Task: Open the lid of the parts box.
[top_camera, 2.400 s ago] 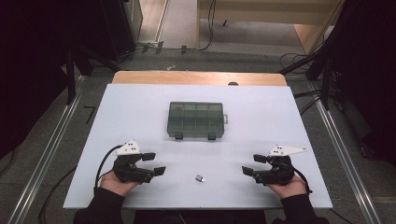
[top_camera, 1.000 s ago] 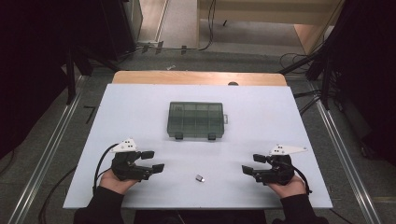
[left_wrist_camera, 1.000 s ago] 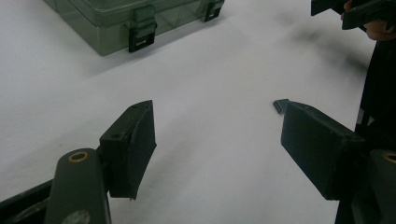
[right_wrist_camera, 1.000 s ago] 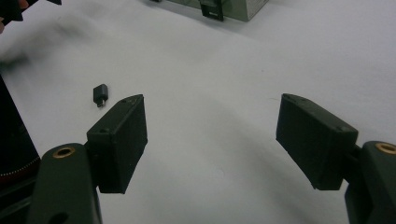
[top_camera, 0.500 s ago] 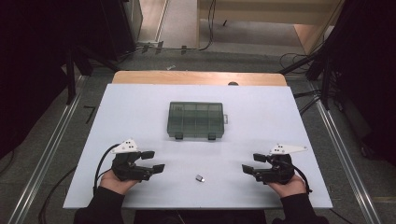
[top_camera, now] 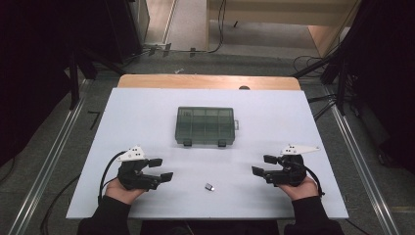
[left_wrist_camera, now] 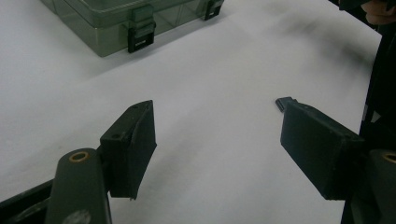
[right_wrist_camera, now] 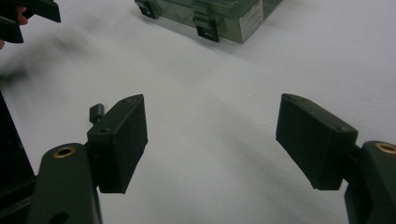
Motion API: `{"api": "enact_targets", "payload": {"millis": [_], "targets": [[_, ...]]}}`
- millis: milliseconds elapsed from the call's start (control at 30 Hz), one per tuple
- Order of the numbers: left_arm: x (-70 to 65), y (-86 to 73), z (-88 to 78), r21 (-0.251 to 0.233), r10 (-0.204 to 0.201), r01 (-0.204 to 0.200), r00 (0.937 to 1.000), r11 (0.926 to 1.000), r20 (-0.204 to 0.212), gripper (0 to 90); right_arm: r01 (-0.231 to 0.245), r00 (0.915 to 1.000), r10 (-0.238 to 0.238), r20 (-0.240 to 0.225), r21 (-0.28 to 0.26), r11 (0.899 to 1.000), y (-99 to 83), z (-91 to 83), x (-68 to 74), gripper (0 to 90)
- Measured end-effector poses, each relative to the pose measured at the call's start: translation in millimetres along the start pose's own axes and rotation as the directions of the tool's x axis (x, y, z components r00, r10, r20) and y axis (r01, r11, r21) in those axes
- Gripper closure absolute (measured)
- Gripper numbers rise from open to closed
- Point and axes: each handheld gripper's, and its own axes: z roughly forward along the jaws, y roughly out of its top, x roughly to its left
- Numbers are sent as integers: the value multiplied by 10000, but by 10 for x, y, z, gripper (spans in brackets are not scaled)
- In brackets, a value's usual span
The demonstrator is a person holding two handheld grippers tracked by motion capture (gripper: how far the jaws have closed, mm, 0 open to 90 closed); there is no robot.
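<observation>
A closed smoky-green compartment box (top_camera: 204, 126) with two black latches lies at the middle of the white table (top_camera: 147, 112). A small dark metal piece (top_camera: 209, 186) rests near the front edge, between my hands. My left gripper (top_camera: 160, 169) sits at the front left, open and empty, jaws pointing right. My right gripper (top_camera: 264, 165) sits at the front right, open and empty, jaws pointing left. In the left gripper view the small piece (left_wrist_camera: 283, 102) peeks out behind the right jaw and the box (left_wrist_camera: 116, 23) is at top. The right gripper view shows the piece (right_wrist_camera: 95, 112) and box (right_wrist_camera: 219, 16).
The table's wooden far edge (top_camera: 205, 81) borders a floor with cables. Metal rails (top_camera: 49, 161) run along both sides of the table. Bare white surface lies between the box and the grippers.
The left gripper has drifted slightly back and left since the earliest frame. The right gripper, box and small piece have stayed put.
</observation>
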Motion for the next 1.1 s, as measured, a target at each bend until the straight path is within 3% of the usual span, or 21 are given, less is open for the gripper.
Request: {"api": "enact_targets", "payload": {"millis": [1100], "targets": [[4,2,9,156,-43,45,9999,9999,-95,268,97,9999,-95,-48,283,9996,274,148,-63,237]]}}
